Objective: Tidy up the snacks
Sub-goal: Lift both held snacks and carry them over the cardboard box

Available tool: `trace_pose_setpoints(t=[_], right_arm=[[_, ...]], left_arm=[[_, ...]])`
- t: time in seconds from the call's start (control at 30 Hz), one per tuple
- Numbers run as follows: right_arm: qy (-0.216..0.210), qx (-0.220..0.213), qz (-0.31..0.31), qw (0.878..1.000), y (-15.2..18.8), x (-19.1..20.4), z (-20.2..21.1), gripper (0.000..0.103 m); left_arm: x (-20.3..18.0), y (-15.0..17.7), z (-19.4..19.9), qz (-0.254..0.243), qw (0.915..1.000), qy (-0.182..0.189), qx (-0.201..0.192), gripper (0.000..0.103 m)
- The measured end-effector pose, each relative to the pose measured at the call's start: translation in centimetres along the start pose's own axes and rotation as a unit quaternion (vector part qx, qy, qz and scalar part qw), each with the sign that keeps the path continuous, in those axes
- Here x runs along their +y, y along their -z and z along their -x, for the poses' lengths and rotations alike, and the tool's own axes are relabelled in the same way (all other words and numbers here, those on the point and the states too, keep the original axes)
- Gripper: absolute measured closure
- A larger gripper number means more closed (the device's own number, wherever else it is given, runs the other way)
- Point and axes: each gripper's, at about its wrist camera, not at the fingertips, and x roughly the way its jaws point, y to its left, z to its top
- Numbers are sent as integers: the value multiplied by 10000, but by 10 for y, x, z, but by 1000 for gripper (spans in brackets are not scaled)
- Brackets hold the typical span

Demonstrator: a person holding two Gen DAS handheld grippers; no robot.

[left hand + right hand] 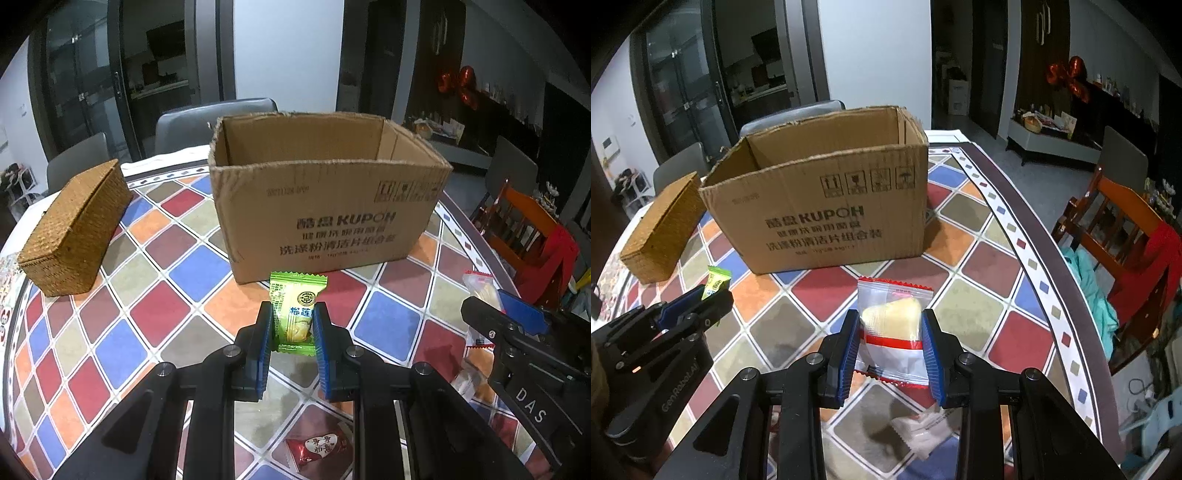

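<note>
Left wrist view: my left gripper (293, 323) clamps green candy (295, 310); right gripper (890, 332) clamps clear packet (892, 321); both held before open box (325, 206). Risk: slick wrappers slipping, or snagging box rim.

Each black claw (293, 314) (889, 325) carries ribbed blue pads, silver screws, and faint, seemingly "DAS" lettering.

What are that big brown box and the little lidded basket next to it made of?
The box looks like plain corrugated cardboard: matte brown, printed lettering, ragged torn top edges. The basket seems woven from straw, rattan or similar fibre: a tight golden-brown plaited pattern covers lid and sides. Which fibre exactly, I cannot tell.
</note>
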Motion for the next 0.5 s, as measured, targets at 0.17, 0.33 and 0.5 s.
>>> trace_pose_setpoints(t=[0.17,0.33,0.5], right_arm=[[-16,-93,39,9999,-6,4,9,69],[-37,-185,76,9998,-15,7,17,69],[-65,-296,136,9995,-25,11,25,69]], left_arm=[[3,-4,10,40,10000,-5,-75,81],[7,-11,18,89,9998,-2,-160,81],[9,-21,27,134,9996,-9,-262,81]])
